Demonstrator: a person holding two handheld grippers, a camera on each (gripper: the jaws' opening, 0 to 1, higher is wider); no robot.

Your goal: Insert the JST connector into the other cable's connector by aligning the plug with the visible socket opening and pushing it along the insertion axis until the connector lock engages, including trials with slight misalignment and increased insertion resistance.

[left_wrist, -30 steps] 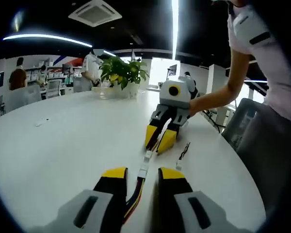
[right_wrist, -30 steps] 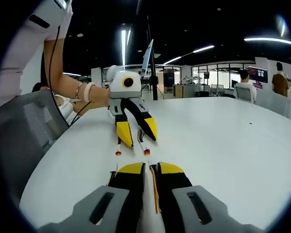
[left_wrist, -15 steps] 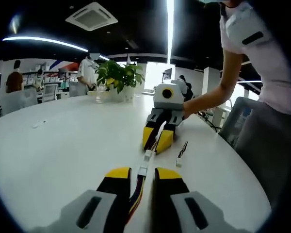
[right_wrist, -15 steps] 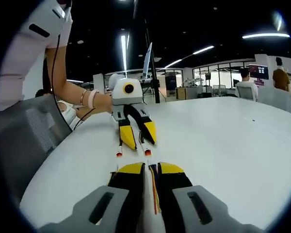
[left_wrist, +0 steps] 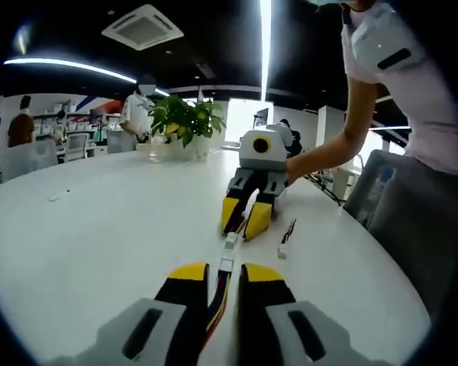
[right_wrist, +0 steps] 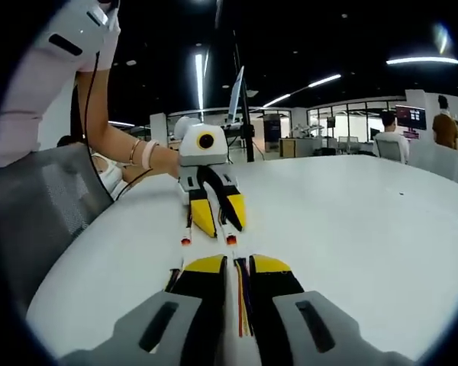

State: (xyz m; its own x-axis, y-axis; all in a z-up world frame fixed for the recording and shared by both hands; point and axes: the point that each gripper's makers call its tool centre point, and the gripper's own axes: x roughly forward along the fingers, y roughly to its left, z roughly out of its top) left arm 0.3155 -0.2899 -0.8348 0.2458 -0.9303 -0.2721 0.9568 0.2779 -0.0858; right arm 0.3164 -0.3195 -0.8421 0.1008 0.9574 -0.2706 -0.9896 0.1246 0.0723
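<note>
Since a second earlier, the gap between the two grippers had narrowed slightly, the white connectors [left_wrist: 228, 252] drawing closer along one line. Seen in the left gripper view, the left gripper [left_wrist: 217, 273] was clenched on a multicoloured cable [left_wrist: 216, 301] whose plug pointed at the right gripper [left_wrist: 240, 217], itself clamped on the other cable. A spare cable [left_wrist: 286, 237] lay just beside on the white table [left_wrist: 99, 221]. From the right gripper view, the right gripper [right_wrist: 237, 264] gripped its wires [right_wrist: 241, 309].
</note>
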